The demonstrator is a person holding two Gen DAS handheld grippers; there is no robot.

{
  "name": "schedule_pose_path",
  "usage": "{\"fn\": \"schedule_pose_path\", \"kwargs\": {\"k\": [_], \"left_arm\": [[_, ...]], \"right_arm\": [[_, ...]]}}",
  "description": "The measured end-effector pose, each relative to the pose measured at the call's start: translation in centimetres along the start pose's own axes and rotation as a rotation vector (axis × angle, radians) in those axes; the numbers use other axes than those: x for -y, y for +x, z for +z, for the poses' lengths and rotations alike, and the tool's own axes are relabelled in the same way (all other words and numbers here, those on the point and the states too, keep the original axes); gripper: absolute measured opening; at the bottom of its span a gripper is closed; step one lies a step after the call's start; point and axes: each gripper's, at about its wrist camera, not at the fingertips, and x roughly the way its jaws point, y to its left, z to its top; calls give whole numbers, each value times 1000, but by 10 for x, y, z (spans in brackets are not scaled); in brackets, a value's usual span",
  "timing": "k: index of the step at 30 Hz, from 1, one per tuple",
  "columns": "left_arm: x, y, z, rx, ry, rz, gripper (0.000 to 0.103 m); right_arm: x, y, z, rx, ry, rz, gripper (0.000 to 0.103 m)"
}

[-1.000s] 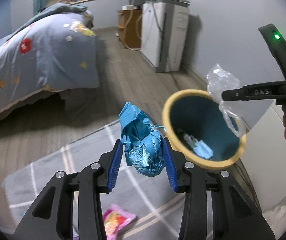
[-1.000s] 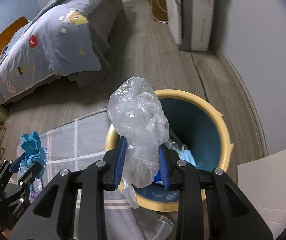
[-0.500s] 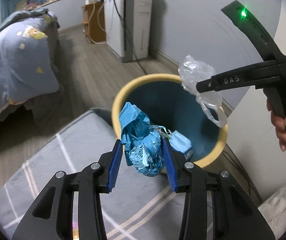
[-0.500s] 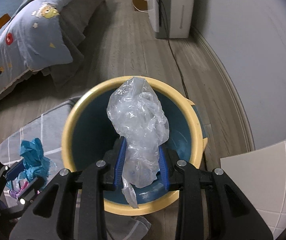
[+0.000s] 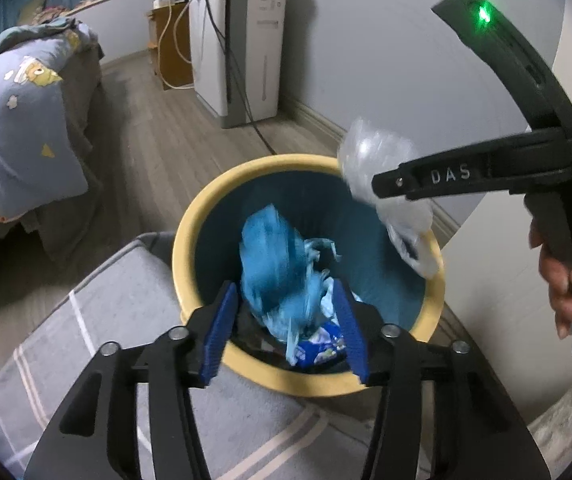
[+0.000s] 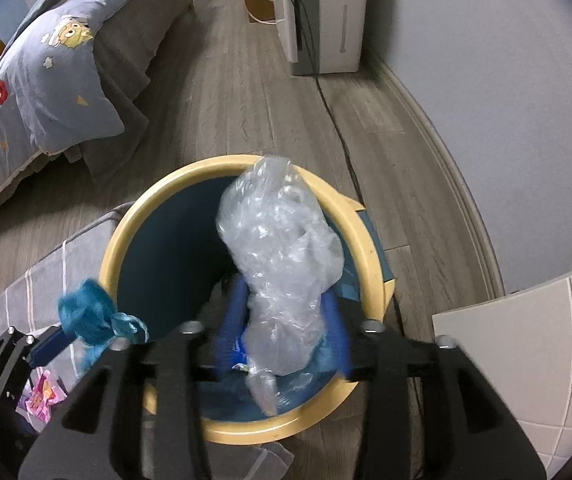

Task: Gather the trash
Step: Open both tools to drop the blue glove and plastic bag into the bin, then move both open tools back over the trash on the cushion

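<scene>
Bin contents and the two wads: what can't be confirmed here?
- Bin bottom: left wrist view, hidden by the blue paper wad; right wrist view, by the clear plastic bag.
- Whether either wad has left its pads: motion blur.
- Pink wrapper print: right wrist view, too small.

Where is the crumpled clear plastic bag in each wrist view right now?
Left wrist: clear plastic bag upper right, at the right gripper's tip, over the bin's far rim.
Right wrist: centre, between the opening fingers, above the bin.
Shared landmark: yellow-rimmed bin.
</scene>
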Motion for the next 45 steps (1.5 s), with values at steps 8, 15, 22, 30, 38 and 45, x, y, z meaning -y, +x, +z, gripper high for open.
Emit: {"fn": "schedule_pose_path", "kwargs": {"k": [8, 15, 22, 30, 38, 45], "left_arm": [[-7, -8, -1, 22, -13, 39, 91], [-24, -28, -7, 34, -40, 103, 97], [-47, -58, -20, 46, -80, 162, 97], [-81, -111, -51, 68, -157, 246, 97], [-111, -182, -93, 70, -185, 365, 97], [-157, -258, -143, 118, -369, 479, 97]], "right_arm": [[0, -8, 3, 35, 23, -13, 85], [-7, -22, 5, 58, 44, -10, 97], [-27, -35, 4, 63, 58, 13, 97], [-74, -54, -5, 84, 7, 53, 97], [-128, -70, -27, 80, -61, 98, 97], [-176, -74, -54, 42, -90, 148, 97]]}}
